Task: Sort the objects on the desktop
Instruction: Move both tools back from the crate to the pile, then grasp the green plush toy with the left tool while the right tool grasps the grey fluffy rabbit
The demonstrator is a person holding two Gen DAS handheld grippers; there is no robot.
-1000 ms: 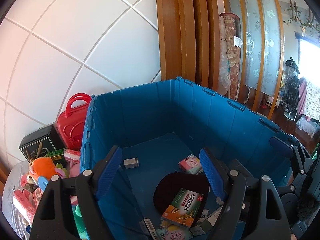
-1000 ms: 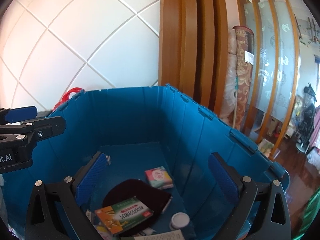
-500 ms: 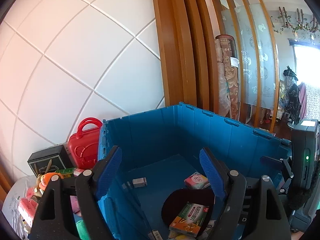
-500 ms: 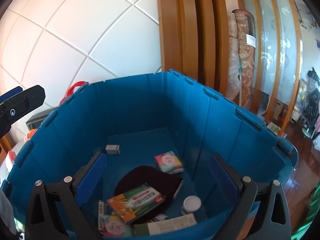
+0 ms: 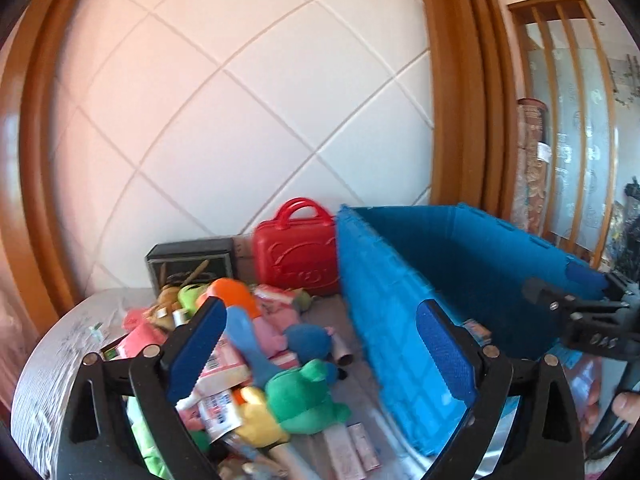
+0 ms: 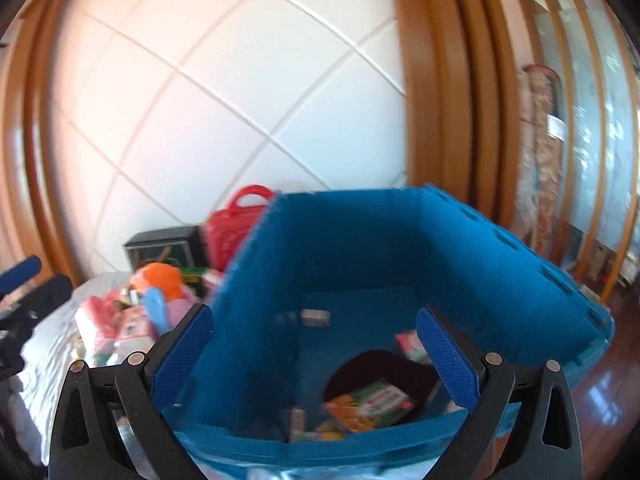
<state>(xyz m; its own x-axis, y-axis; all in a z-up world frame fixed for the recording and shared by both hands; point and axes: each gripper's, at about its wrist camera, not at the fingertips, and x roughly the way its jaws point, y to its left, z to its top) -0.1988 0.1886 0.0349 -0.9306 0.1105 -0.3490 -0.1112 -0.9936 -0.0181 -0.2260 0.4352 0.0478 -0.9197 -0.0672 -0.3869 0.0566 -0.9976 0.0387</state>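
A blue plastic bin (image 5: 384,320) stands on the table, its left wall facing me; in the right wrist view the bin (image 6: 352,264) holds a green-orange box (image 6: 372,404), a dark round thing (image 6: 384,368) and small packets. Left of it lies a heap of toys and packets: a green plush (image 5: 304,396), an orange toy (image 5: 236,296), a blue toy (image 5: 308,340). My left gripper (image 5: 320,352) is open and empty above the heap. My right gripper (image 6: 316,356) is open and empty over the bin's near-left corner; it also shows in the left wrist view (image 5: 580,320).
A red toy case (image 5: 298,252) and a black box (image 5: 190,260) stand against the white tiled wall behind the heap. The round table (image 5: 52,364) has a grey cloth. Wooden door frames and a slatted screen rise at the right.
Both grippers have swung left and pulled back from the bin. The left one now faces the toy heap instead of the bin's inside. Both stay open and empty.
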